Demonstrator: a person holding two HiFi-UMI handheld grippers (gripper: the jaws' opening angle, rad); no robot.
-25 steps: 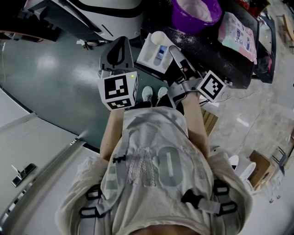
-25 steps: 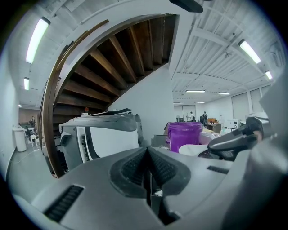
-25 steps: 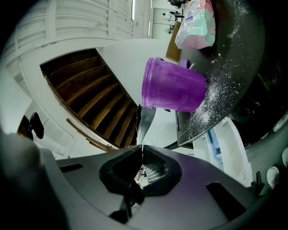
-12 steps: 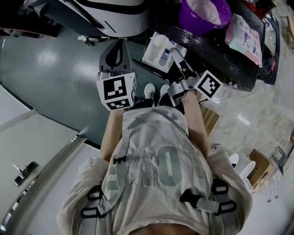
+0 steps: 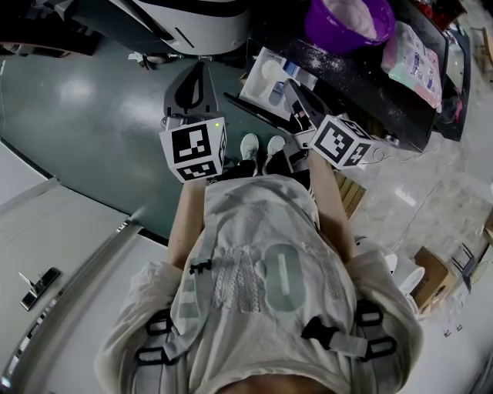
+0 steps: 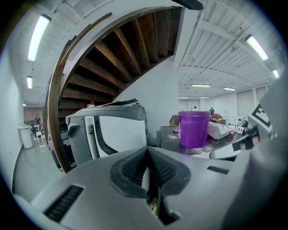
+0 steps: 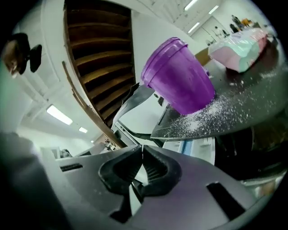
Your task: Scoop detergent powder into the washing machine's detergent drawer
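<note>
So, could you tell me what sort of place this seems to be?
Probably an indoor workshop or test hall: a washing machine with its drawer out, a purple bucket on a table, a wooden staircase overhead.

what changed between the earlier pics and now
The right hand-held gripper moved left, closer to the detergent drawer, and its marker cube turned to show two faces. The left hand-held gripper barely shifted. Nothing was visibly taken hold of or let go; both grippers' jaws are together and empty now. The purple bucket, pink bag and drawer stayed put.
</note>
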